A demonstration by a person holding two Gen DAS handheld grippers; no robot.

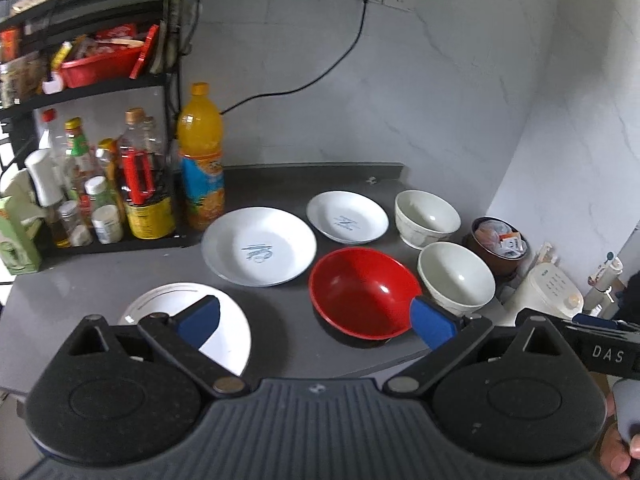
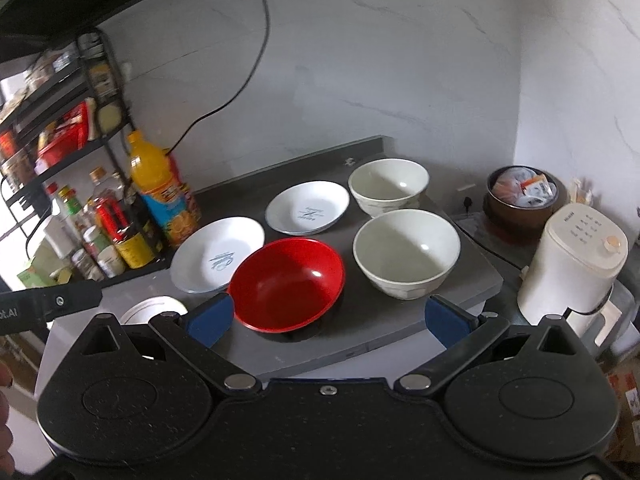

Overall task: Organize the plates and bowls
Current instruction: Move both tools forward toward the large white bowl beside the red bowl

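Grippers both spread wide, holding nothing: left gripper, right gripper. Red bowl just beyond at twelve o'clock, near white plate at nine, cream bowl at two. Farther: two white plates and second cream bowl by the wall

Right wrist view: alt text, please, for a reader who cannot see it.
The open right gripper hovers at the counter edge before a red bowl. Beyond stand two white bowls and two white plates, with a juice bottle left.
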